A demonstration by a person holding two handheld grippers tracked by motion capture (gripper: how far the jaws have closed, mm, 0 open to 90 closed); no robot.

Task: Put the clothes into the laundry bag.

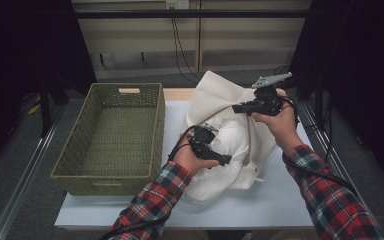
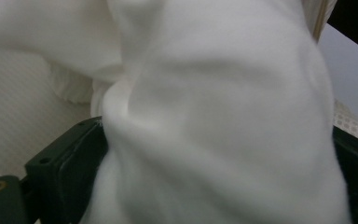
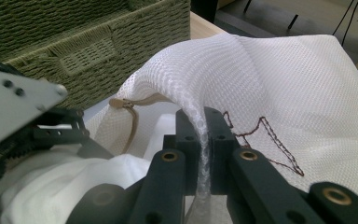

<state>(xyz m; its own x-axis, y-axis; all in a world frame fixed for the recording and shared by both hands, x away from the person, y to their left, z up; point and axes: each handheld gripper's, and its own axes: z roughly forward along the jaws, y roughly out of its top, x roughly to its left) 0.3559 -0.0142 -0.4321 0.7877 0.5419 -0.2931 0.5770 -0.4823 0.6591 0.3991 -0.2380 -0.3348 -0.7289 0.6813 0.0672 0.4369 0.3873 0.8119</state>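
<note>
Plaid sleeves cross white table, dark curtains around.

In the left gripper view, blurred white cloth hides most of the left claw (jaw tips unseen). From above, the mesh bag covers part of the surface.

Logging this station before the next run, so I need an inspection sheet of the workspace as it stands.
Surface: white table, bare at the front.
Job's things: white mesh bag with a tan zipper, soft white cloth bulging from it.
Clutter: nothing seen.
Grippers: right gripper shut on the mesh bag's edge, lifting it; left gripper with the white cloth between wide jaws.
Cables: black cable trails along the right sleeve.
Surroundings: empty green woven basket at left; dark curtains; wall cables behind.
</note>
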